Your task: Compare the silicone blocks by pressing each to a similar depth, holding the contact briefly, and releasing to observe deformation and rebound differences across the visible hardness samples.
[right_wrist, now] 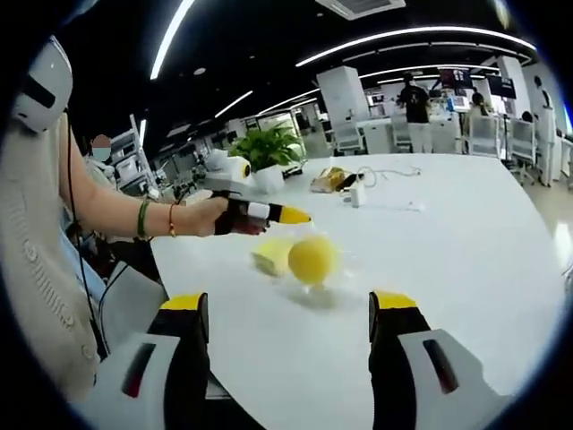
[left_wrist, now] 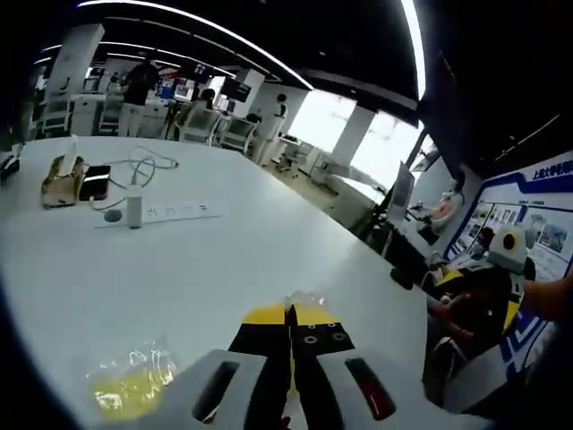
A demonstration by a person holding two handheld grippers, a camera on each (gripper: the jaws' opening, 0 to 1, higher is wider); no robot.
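Note:
In the right gripper view, a round yellow silicone block (right_wrist: 312, 258) in clear plastic hangs just above the white table (right_wrist: 466, 233), with its shadow under it. A paler yellow block (right_wrist: 271, 255) lies beside it. My left gripper (right_wrist: 295, 215), held in a hand, is right above them with its jaws together. In the left gripper view, its yellow-tipped jaws (left_wrist: 291, 315) pinch a scrap of clear plastic (left_wrist: 302, 298). A bagged yellow block (left_wrist: 130, 381) lies low on the left. My right gripper (right_wrist: 286, 305) stands open, short of the blocks, with nothing between its jaws.
A power strip (left_wrist: 166, 212) with a cable, a dark phone (left_wrist: 94, 182) and a brown object (left_wrist: 61, 184) lie at the table's far left. A potted plant (right_wrist: 269, 152) stands at the table's end. A person's hand (left_wrist: 452, 313) is at the table's right edge. Chairs and people stand far off.

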